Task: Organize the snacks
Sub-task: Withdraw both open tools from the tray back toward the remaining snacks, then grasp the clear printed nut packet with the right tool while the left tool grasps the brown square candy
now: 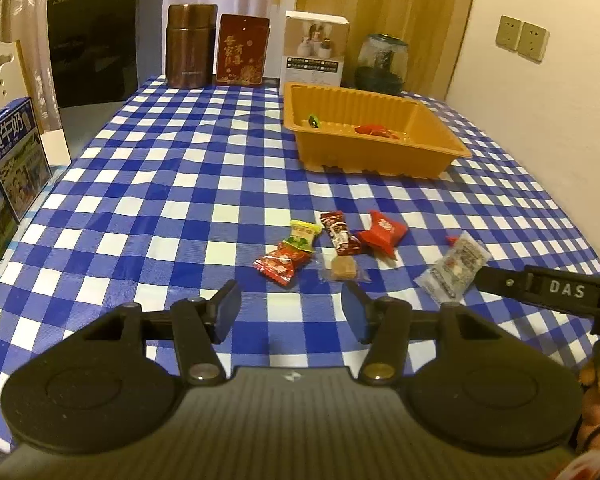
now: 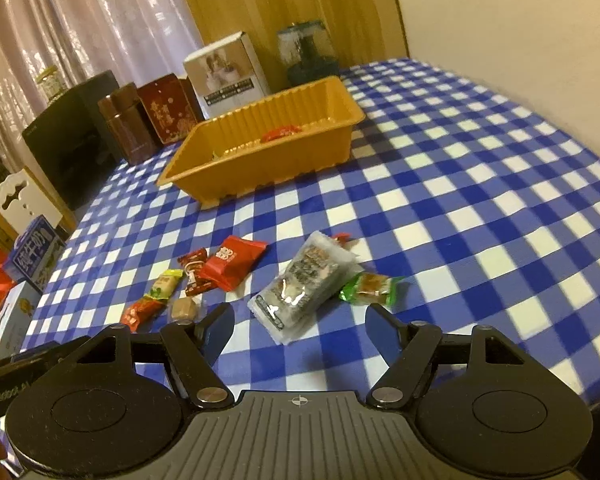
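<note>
Several wrapped snacks lie loose on the blue checked tablecloth. My left gripper [image 1: 291, 306] is open and empty, just short of a red candy [image 1: 278, 264], a green-yellow candy [image 1: 302, 236] and a caramel in clear wrap [image 1: 344, 270]. A dark red bar [image 1: 340, 234] and a red packet [image 1: 382, 234] lie behind them. My right gripper [image 2: 300, 320] is open, with the near end of a clear packet [image 2: 304, 284] between its fingertips, untouched. A green candy [image 2: 370, 288] lies to its right. The orange tray [image 1: 380, 148] farther back holds a few snacks.
Along the table's far edge stand a brown canister [image 1: 190, 52], a red tin [image 1: 242, 52], a white box [image 1: 314, 50] and a glass jar [image 1: 382, 64]. A black appliance [image 1: 96, 40] and a milk carton [image 1: 14, 156] are at the left. A wall runs along the right.
</note>
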`<state>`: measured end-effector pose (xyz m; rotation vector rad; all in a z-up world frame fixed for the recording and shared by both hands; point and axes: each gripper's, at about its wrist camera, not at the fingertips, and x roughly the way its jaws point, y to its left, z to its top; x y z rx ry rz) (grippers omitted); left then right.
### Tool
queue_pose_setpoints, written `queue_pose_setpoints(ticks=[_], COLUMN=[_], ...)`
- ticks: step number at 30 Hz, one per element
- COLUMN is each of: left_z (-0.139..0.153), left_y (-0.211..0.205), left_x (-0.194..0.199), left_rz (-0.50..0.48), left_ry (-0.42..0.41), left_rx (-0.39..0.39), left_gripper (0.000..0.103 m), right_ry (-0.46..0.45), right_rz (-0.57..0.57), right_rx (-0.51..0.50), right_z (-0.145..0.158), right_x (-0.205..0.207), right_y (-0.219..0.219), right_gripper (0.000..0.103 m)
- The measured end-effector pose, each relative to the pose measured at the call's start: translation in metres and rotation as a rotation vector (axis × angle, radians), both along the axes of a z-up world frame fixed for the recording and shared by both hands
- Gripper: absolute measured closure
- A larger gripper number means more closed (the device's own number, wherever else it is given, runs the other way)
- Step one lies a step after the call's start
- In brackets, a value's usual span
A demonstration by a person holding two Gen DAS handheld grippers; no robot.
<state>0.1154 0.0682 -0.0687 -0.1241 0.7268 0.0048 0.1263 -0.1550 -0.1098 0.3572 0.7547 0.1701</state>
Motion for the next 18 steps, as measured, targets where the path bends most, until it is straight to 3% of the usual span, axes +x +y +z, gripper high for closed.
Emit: queue_pose_setpoints(ticks=[10,18], left_z=[-0.014,-0.021], left_y=[0.013,0.017], left_x=[0.012,0.017], left_rz=[0.019,0.016], left_ry=[0.027,0.035], left_rx=[-0.038,-0.052], left_gripper=[0.049,0.047], right_ry=[0.056,0.042], right_rz=[-0.03,-0.06], right_rx=[0.01,-0.108], right_z=[-0.023,-0.028], right_x=[0.04,0.059], right_y=[0.017,0.036], right_gripper=[0.035,0.041])
